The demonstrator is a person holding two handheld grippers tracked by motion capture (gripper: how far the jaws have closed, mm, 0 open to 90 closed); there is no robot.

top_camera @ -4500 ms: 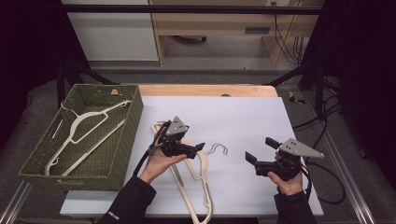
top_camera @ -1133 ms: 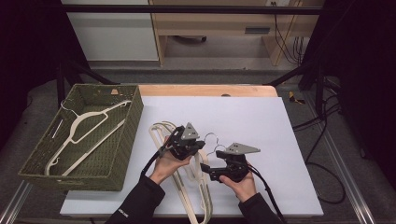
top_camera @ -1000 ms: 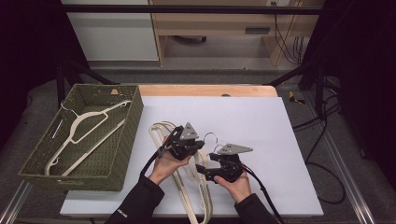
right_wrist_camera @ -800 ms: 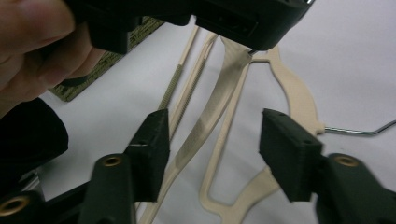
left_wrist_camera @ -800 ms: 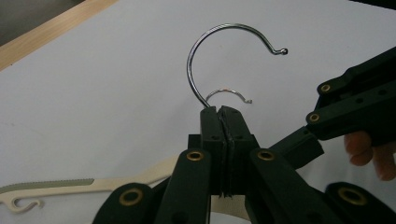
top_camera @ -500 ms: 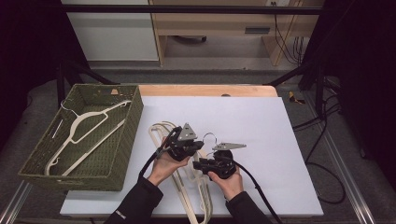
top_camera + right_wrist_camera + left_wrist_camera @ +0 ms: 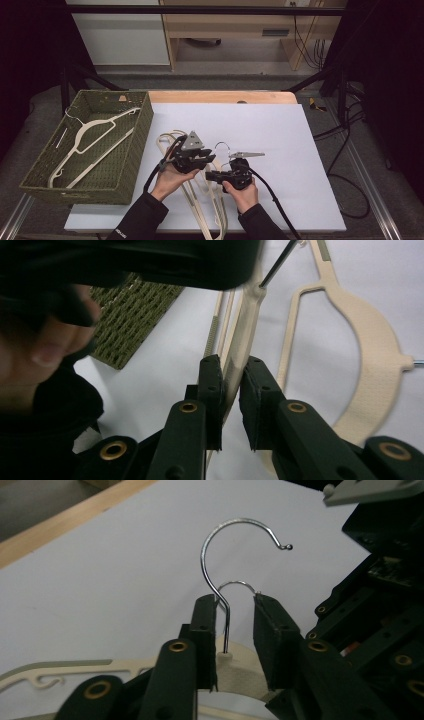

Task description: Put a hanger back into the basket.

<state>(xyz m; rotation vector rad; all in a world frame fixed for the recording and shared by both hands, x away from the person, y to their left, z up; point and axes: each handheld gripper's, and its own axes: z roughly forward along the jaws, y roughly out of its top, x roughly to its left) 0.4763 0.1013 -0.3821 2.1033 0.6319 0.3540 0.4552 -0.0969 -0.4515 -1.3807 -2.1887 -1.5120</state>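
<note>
Hanger [image 7: 210,192], cream-coloured, lies with others in a loose pile at the lower centre of the high view, on the white table sheet [image 7: 280,140], right of the green woven basket [image 7: 131,165], which already holds one hanger [image 7: 87,140].

Left gripper [image 7: 235,630]: jaws partly apart, straddling the neck where the wire hook [image 7: 235,545] enters the cream body. The left jaw touches the wire; the right stands just clear. Whether it truly grips, you cannot tell from this.

Right gripper [image 7: 230,385]: jaws nearly closed around a thin cream arm of the hanger [image 7: 240,335], which runs edge-on between them. Contact looks likely on the left pad; a firm clamp is not certain.

Step in hand, as judged: freeing one hanger from the tangle. To do it well, close your left jaws fully on the neck below the hook before lifting, so the wire cannot swivel. Keep your right grip on that single arm only; check that no second hanger is caught with it. Lift both ends level, then move toward the basket at the left of the frame.

View notes: the left gripper view shows the hook and a smaller wire loop behind it, detail too small in the high view. The right gripper view shows a second, wide-shouldered hanger [image 7: 370,360] lying at the right, apart from the gripped arm. The high view alone places both grippers against the basket.
</note>
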